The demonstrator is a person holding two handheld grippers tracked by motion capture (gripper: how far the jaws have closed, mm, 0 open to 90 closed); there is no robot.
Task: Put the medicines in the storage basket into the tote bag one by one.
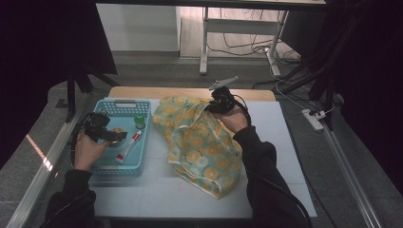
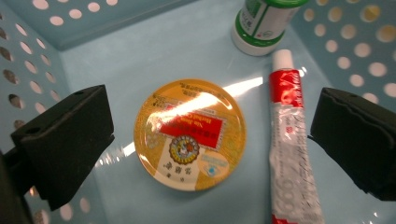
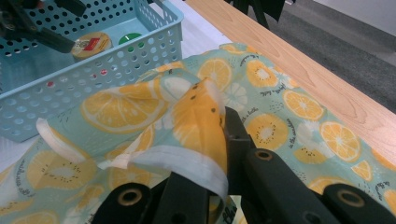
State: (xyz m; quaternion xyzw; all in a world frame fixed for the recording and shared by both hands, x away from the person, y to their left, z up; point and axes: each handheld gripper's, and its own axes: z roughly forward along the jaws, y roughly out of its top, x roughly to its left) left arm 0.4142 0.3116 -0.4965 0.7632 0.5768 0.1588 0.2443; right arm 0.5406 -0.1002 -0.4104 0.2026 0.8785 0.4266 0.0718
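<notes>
While the right gripper (image 3: 223, 140) pinches the cloth (image 3: 280, 121), the left gripper (image 2: 210, 135) straddles the tin (image 2: 190, 134).

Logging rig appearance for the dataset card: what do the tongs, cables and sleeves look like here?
Both tongs are black: the left tongs and the right tongs, which carry a grey three-cornered plate on top. The jaws are blocky black pads. A black cable trails along the right arm. The person wears dark long sleeves.

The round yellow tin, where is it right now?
The round yellow tin lies flat on the floor of the blue basket at the table's left, between the left gripper's open jaws, beside the red-and-white tube.
</notes>
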